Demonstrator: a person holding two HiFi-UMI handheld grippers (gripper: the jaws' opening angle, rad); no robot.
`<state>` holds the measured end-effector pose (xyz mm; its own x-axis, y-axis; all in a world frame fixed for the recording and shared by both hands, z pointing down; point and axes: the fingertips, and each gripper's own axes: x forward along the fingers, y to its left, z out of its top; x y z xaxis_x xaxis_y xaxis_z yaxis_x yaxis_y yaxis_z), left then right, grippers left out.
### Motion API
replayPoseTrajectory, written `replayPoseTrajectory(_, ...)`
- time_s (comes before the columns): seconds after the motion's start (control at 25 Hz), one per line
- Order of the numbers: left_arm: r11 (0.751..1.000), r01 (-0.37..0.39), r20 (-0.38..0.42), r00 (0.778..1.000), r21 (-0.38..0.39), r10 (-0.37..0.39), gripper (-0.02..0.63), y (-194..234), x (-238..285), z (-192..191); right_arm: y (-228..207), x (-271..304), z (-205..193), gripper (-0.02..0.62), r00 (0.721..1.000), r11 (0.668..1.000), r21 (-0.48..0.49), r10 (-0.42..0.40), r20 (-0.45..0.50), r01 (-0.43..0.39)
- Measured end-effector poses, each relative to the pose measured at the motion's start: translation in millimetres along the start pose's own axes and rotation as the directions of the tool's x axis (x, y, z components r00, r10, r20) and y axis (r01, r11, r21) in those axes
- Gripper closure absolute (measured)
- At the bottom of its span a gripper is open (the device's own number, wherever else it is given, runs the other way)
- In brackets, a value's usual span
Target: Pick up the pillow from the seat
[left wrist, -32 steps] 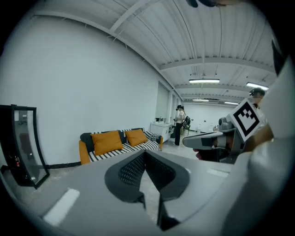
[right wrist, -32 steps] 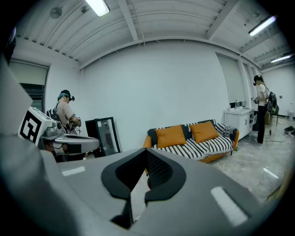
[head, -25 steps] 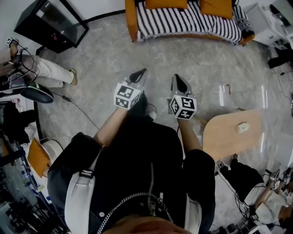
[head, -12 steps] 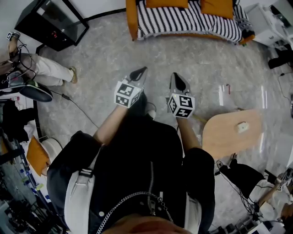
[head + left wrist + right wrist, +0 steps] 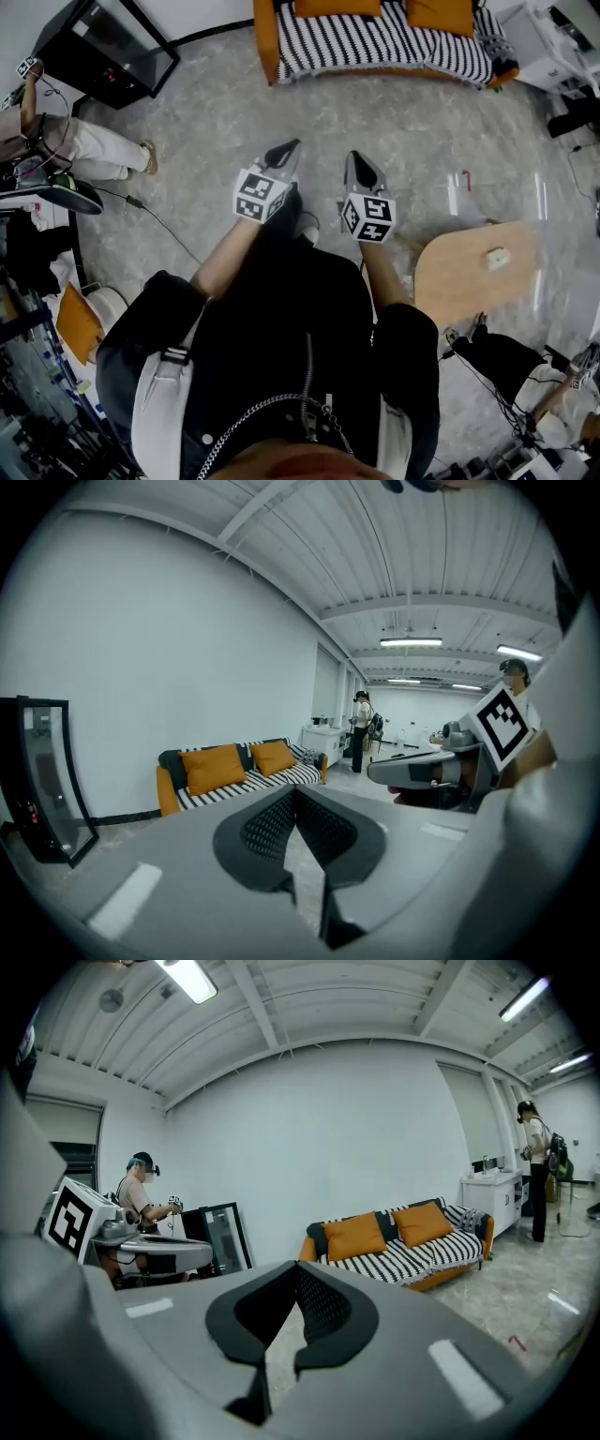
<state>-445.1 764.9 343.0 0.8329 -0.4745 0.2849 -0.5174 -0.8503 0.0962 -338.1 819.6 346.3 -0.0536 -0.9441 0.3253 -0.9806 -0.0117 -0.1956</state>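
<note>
While the approach is not yet made, the left tongs [image 5: 292,146] and right tongs [image 5: 352,157] stand fully closed, holding nothing; two orange pillows [image 5: 337,7] rest against the back of the striped sofa seat [image 5: 375,42], well apart from both tongs across the floor [image 5: 412,122]; judged step: approach; the next move calls for closing in, choosing one pillow, and opening the tongs.

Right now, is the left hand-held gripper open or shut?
Shut. In the left gripper view the left hand-held gripper has its jaws meeting at the tips, with nothing between them.
</note>
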Motion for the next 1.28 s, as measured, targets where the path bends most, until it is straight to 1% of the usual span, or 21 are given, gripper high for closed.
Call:
replayPoseTrajectory(0.16, 1.0, 0.007, -0.01, 1.0, -0.002, -0.007, 0.595, 7.8, 11.6, -0.2, -4.0, 11.5, -2.1, 0.594, 1.0, 1.0, 0.01, -0.003, -0.012, 0.003)
replayPoseTrajectory(0.4, 1.0, 0.007, -0.022, 1.0, -0.007, -0.008, 0.595, 38.3, 50.3, 8.3, -21.5, 49.4, 12.4, 0.594, 1.0, 1.0, 0.012, -0.02, -0.016, 0.021)
replayPoseTrajectory(0.64, 1.0, 0.015, -0.031, 0.999, -0.024, -0.016, 0.595, 74.4, 106.6, 23.0, -50.5, 105.6, 33.5, 0.592, 0.999, 1.0, 0.005, -0.025, -0.049, 0.025)
replayPoseTrajectory(1.0, 0.999, 0.033, -0.035, 0.999, -0.03, -0.034, 0.595, 143.7, 177.6, 50.1, -76.4, 194.2, 75.4, 0.592, 0.998, 0.999, -0.005, -0.042, -0.056, 0.042)
replayPoseTrajectory(1.08, 0.999, 0.033, -0.029, 0.999, -0.033, -0.034, 0.595, 156.8, 189.7, 56.7, -78.6, 209.4, 82.7, 0.592, 0.998, 0.999, -0.015, -0.035, -0.058, 0.034)
replayPoseTrajectory(1.2, 0.999, 0.037, -0.019, 0.999, -0.027, -0.037, 0.595, 170.8, 206.3, 65.8, -76.5, 226.9, 94.3, 0.592, 0.999, 0.999, -0.048, 0.002, -0.047, -0.004)
replayPoseTrajectory(1.28, 0.999, 0.036, -0.017, 0.999, -0.024, -0.037, 0.595, 181.1, 214.6, 69.4, -74.8, 238.8, 98.1, 0.592, 0.999, 0.998, -0.056, 0.008, -0.051, -0.011)
